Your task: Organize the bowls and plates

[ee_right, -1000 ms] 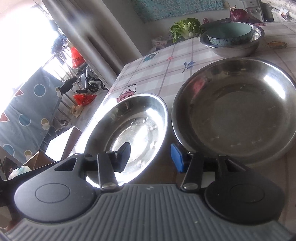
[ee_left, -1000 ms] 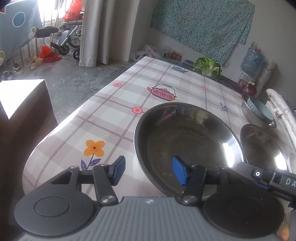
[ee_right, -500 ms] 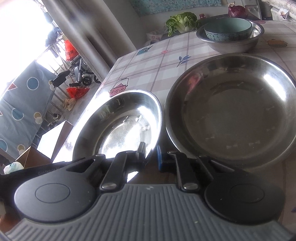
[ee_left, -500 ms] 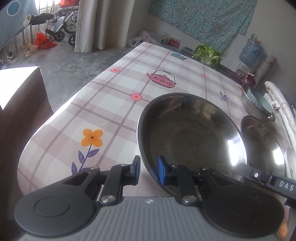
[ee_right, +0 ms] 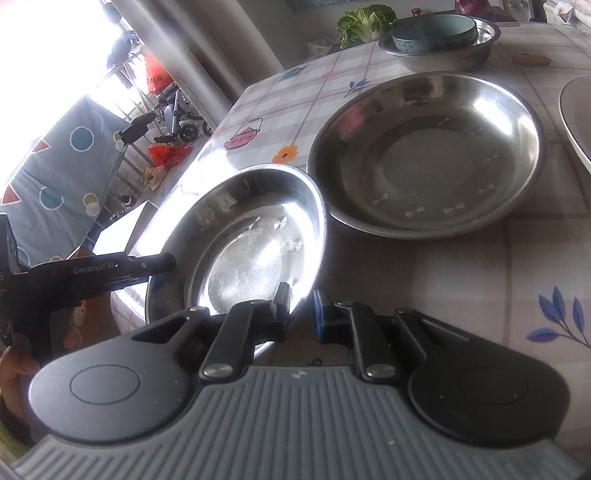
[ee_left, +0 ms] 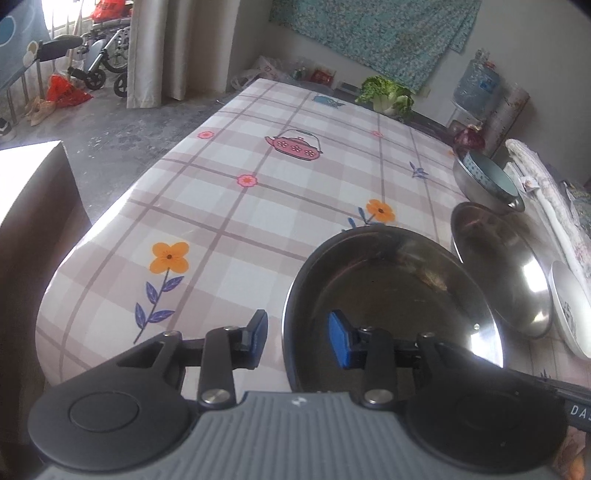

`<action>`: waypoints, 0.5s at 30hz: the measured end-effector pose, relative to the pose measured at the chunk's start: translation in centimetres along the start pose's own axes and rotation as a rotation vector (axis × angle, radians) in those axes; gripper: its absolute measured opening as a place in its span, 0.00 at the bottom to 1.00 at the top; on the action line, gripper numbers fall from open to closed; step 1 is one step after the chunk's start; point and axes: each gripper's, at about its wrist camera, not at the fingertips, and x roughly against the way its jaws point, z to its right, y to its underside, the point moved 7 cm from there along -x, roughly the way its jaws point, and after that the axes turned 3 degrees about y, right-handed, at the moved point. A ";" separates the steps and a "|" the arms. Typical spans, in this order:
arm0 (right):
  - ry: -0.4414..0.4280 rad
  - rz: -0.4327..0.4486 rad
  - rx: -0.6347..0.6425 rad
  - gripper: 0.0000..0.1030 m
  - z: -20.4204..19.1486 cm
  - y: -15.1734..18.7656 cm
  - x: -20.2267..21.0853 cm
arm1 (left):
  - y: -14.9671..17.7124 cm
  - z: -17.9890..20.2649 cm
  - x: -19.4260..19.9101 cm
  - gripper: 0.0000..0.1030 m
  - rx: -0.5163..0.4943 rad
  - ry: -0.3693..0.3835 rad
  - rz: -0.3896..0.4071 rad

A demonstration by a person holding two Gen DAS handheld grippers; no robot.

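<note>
A steel pan [ee_left: 391, 295] sits near the table's front edge; it also shows in the right wrist view [ee_right: 251, 247]. My left gripper [ee_left: 297, 334] is open, its jaws straddling the pan's left rim without touching it. My right gripper [ee_right: 300, 314] is shut on the pan's near right rim. A larger steel pan [ee_right: 424, 155] lies beside it and shows in the left wrist view [ee_left: 506, 269]. A blue-green bowl [ee_right: 434, 31] rests inside a steel basin [ee_right: 443, 55] at the back.
A white plate [ee_left: 569, 306] lies at the right edge, partly cut off in the right wrist view [ee_right: 576, 118]. A cabbage [ee_left: 388, 94] and a red onion [ee_left: 469, 138] are at the table's far end. The checked tablecloth [ee_left: 229, 206] spreads to the left.
My left gripper closed onto the pan's rim half a second ago and has now opened again. The pan has shifted right and nearer the front edge, with my right gripper shut on its rim.
</note>
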 end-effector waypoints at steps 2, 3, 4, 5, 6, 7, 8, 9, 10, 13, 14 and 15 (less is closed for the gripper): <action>0.007 0.005 0.002 0.11 0.5 0.3 0.7 | 0.2 0.8 -0.3 0.37 -0.024 0.002 -0.011; 0.010 0.010 0.002 0.11 1.0 0.1 0.7 | 0.3 1.1 -0.4 0.37 -0.034 0.000 -0.015; 0.009 0.015 0.005 0.11 1.2 0.1 0.8 | 0.4 1.3 -0.6 0.37 -0.041 -0.006 -0.019; 0.009 0.021 0.001 0.12 1.4 0.1 0.9 | 0.5 1.4 -0.7 0.37 -0.046 -0.012 -0.024; 0.006 0.026 -0.009 0.12 1.7 0.2 1.0 | 0.6 1.5 -0.9 0.36 -0.049 -0.016 -0.026; 0.000 0.028 -0.017 0.12 1.9 0.2 1.0 | 0.7 1.6 -1.0 0.36 -0.053 -0.024 -0.027; -0.006 0.030 -0.024 0.12 1.9 0.2 1.0 | 0.9 1.7 -1.2 0.36 -0.057 -0.034 -0.030; -0.009 0.033 -0.026 0.12 1.9 0.2 1.0 | 1.0 1.7 -1.3 0.35 -0.061 -0.045 -0.032; -0.010 0.036 -0.023 0.12 1.9 0.2 0.9 | 1.1 1.7 -1.4 0.35 -0.062 -0.055 -0.032; -0.011 0.042 -0.016 0.12 1.8 0.1 0.9 | 1.4 1.5 -1.3 0.29 -0.060 -0.074 -0.030; -0.012 0.043 -0.017 0.11 1.8 0.1 0.8 | 1.5 1.4 -1.3 0.27 -0.054 -0.074 -0.033; -0.014 0.044 -0.019 0.11 1.9 0.1 0.9 | 1.5 1.3 -1.2 0.25 -0.049 -0.072 -0.035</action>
